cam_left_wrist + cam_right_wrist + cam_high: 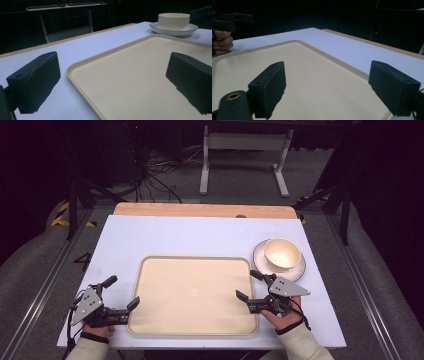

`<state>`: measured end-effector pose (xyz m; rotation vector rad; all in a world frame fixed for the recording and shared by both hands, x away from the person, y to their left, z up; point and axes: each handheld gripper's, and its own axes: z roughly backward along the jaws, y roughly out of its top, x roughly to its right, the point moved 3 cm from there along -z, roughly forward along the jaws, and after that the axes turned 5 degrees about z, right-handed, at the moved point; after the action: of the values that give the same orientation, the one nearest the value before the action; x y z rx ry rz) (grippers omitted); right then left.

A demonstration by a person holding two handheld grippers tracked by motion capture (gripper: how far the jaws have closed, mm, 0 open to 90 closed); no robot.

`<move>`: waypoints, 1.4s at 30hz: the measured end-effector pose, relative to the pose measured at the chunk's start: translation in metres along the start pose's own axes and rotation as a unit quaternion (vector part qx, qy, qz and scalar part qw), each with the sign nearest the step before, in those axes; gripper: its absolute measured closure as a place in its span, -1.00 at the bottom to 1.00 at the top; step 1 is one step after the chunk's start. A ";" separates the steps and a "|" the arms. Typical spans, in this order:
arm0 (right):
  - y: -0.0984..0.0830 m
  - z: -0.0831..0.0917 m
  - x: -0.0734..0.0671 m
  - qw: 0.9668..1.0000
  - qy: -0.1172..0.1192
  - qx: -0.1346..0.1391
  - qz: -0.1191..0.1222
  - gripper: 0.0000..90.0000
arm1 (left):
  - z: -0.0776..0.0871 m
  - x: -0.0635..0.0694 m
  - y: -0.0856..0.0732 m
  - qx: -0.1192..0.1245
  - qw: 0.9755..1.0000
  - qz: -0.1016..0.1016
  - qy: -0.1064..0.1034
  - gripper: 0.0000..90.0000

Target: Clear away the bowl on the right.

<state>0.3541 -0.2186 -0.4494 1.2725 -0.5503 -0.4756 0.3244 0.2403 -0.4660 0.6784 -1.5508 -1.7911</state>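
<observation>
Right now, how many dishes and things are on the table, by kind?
Tray: 1
Saucer: 1
Bowl: 1, on the saucer
Total: 3
</observation>
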 end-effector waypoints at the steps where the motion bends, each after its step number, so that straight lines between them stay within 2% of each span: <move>1: 0.000 0.000 0.000 1.000 0.000 -0.001 0.001 -0.67 | 0.000 0.000 0.000 0.000 1.000 0.000 0.000 -1.00; 13: 0.008 0.002 0.001 1.000 -0.004 0.001 0.004 -0.63 | 0.000 0.000 0.000 0.001 1.000 0.000 0.002 -1.00; 18: 0.018 0.006 0.009 1.000 -0.013 0.002 -0.008 -0.59 | 0.000 0.000 0.000 0.000 1.000 0.000 0.002 -1.00; 23: 0.028 0.009 0.018 1.000 -0.020 -0.012 -0.004 -0.59 | 0.000 0.000 0.000 0.000 1.000 -0.001 0.003 -1.00; 25: 0.035 0.011 0.023 0.999 -0.024 -0.021 -0.004 -0.58 | 0.000 0.000 0.000 0.000 1.000 0.000 0.003 -1.00; 31: 0.053 0.017 0.040 0.997 -0.034 -0.072 0.008 -0.42 | 0.000 0.000 0.000 -0.001 1.000 -0.002 0.002 -1.00; 33: 0.057 0.019 0.044 0.996 -0.032 -0.079 0.003 -0.34 | 0.000 0.000 0.000 0.000 1.000 -0.003 0.002 -1.00; 36: 0.062 0.022 0.054 0.993 -0.037 -0.116 0.002 -0.16 | 0.000 0.000 0.000 -0.001 1.000 -0.003 0.002 -1.00; 38: 0.065 0.025 0.060 0.990 -0.041 -0.138 -0.001 -0.13 | 0.000 0.000 0.000 -0.001 1.000 -0.003 0.002 -1.00; 40: 0.067 0.026 0.063 0.988 -0.047 -0.146 0.001 -0.08 | -0.001 0.000 0.000 -0.001 1.000 -0.003 0.002 -1.00; 41: 0.069 0.028 0.067 0.986 -0.051 -0.160 -0.008 0.00 | -0.001 0.000 0.000 -0.001 1.000 -0.003 0.002 -1.00; 42: 0.071 0.030 0.071 0.984 -0.051 -0.171 -0.014 0.00 | -0.001 0.001 0.000 0.000 1.000 -0.003 0.002 -1.00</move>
<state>0.3933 -0.2683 -0.3655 0.9318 -0.5122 -0.6331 0.3246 0.2394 -0.4662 0.6878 -1.5479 -1.7917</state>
